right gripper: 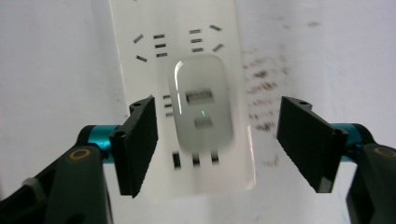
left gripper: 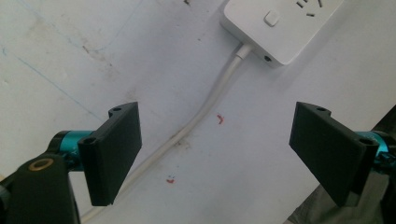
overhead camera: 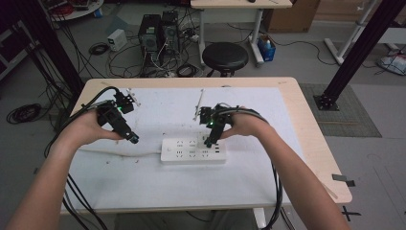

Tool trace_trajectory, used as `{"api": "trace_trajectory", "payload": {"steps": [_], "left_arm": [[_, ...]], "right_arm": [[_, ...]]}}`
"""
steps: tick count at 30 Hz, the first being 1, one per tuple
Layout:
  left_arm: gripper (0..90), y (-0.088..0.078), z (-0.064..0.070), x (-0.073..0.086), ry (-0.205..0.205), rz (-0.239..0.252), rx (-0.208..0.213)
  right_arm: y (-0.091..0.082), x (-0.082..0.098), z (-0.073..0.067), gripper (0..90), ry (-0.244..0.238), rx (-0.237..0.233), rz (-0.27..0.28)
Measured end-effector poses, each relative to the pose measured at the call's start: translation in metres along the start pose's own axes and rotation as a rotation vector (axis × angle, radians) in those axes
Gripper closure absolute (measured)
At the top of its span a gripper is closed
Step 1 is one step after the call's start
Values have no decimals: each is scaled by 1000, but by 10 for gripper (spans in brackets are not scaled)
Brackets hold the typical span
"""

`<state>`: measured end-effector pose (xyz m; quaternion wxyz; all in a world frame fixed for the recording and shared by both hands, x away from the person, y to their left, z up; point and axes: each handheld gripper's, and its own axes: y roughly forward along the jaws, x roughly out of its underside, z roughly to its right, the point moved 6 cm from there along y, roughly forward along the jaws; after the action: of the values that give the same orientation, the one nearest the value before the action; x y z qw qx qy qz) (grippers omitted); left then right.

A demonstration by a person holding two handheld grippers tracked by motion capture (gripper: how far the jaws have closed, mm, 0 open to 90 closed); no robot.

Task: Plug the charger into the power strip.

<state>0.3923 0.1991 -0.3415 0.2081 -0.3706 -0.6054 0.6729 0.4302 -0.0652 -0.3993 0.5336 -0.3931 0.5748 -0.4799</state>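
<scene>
A white power strip (overhead camera: 193,150) lies on the white table mat, its cord (overhead camera: 119,154) running left. A white USB charger (right gripper: 201,107) is plugged into the strip (right gripper: 140,70), standing between the wide-apart jaws of my right gripper (right gripper: 217,142), which touch nothing. From above, that right gripper (overhead camera: 209,142) points down over the strip's right part. My left gripper (overhead camera: 133,139) hovers left of the strip, open and empty. Under the left gripper (left gripper: 217,154) I see the cord (left gripper: 205,109) and the strip's end with its switch button (left gripper: 272,18).
A thin pale rod (overhead camera: 198,103) lies on the mat behind the right hand. The wooden table edge (overhead camera: 306,120) frames the mat. Beyond the table stand a black stool (overhead camera: 225,56), computer towers (overhead camera: 158,31) and floor cables.
</scene>
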Motion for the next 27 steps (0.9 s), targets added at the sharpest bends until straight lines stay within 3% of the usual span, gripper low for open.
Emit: {"api": "trace_trajectory", "payload": {"steps": [2, 4, 5, 6, 8, 10, 13, 16, 19, 22, 27], "left_arm": [[169, -2, -1, 0, -3, 10, 3], [169, -3, -3, 0, 0, 4, -1], [169, -4, -3, 0, -9, 9, -3], [169, -5, -5, 1, -4, 4, -5], [169, -6, -7, 1, -2, 3, -6], [169, -7, -10, 2, -14, 1, -12], [169, -9, -14, 2, -22, -1, -21], [169, -12, -20, 2, -40, -11, -39], [169, -13, -24, 1, -72, 0, -50], [169, -13, -28, 1, -94, 7, -56], [169, -12, -28, -1, -95, 6, -58]], "right_arm": [[-19, 11, 5, 266, 65, -8, 45], [-37, 27, 12, 251, 130, 29, 72], [-47, 38, 15, 239, 202, 48, 64], [-53, 45, 18, 217, 238, 63, 62], [-71, 66, 23, 218, 356, 110, 61], [-83, 81, 26, 218, 433, 126, 60], [-98, 106, 31, 217, 544, 237, -1], [-106, 129, 34, 214, 694, 274, -70], [-112, 146, 40, 214, 785, 325, -109], [-116, 156, 41, 214, 843, 321, -110], [-118, 164, 41, 214, 877, 315, -127]]}}
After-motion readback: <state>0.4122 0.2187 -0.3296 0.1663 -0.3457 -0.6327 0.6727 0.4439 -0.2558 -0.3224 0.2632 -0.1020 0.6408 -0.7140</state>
